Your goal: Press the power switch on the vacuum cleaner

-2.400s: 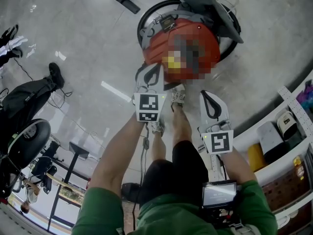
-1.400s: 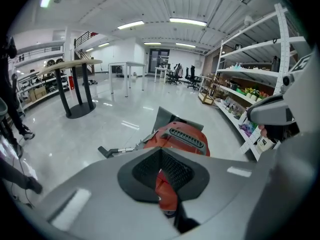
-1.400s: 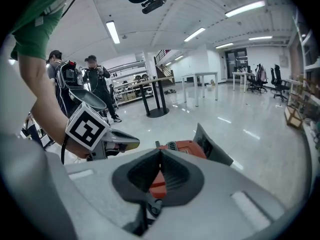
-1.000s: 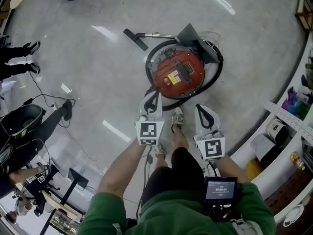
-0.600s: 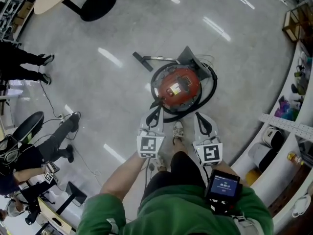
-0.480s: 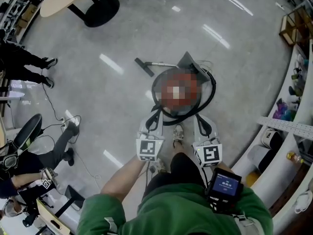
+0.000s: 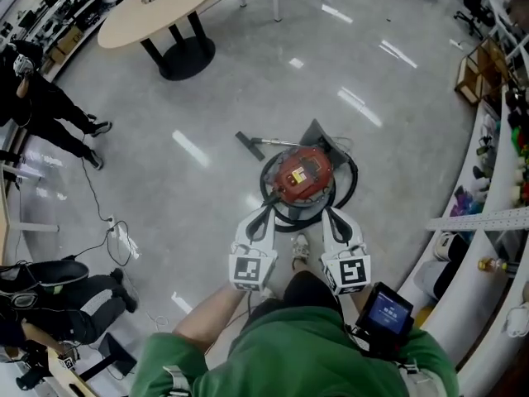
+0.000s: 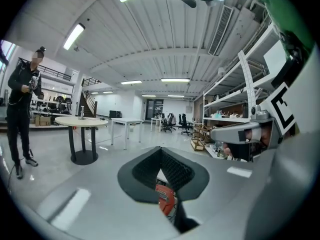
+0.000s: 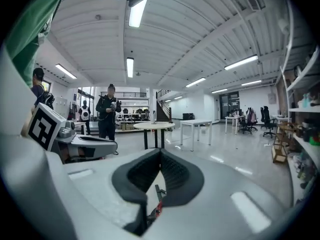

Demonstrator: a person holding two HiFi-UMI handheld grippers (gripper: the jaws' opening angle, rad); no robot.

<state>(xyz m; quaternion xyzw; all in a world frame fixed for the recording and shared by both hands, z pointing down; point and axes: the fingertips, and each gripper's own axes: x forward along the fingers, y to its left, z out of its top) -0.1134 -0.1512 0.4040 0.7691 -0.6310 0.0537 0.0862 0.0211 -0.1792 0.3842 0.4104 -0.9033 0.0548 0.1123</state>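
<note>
- The red, round-bodied vacuum cleaner (image 7: 303, 174) sits on the glossy grey concrete floor (image 7: 190, 213), just ahead of the person's feet and well below both tools.
- The left gripper (image 7: 264, 215) and right gripper (image 7: 328, 213) hang side by side above the near edge of the machine. Each has its jaw tips pressed together with nothing between them.
- From this height the power switch cannot be made out on the lid, so a downward push could land on the wrong spot.
- The thick black hose (image 7: 352, 180) rings the body and lies between the feet and the lid. A tool or shoe could catch it on the way down and shift the machine.
- A closed jaw tip would probably skid off the domed lid if it comes in at a slant.
- The head view alone shows the hose ring and the black floor nozzle (image 7: 247, 145).
- The left gripper (image 8: 161, 149) view and the right gripper (image 9: 160, 151) view show the touching jaw tips close up. Only a sliver of the vacuum cleaner (image 8: 165, 199) shows through each gap.
</note>
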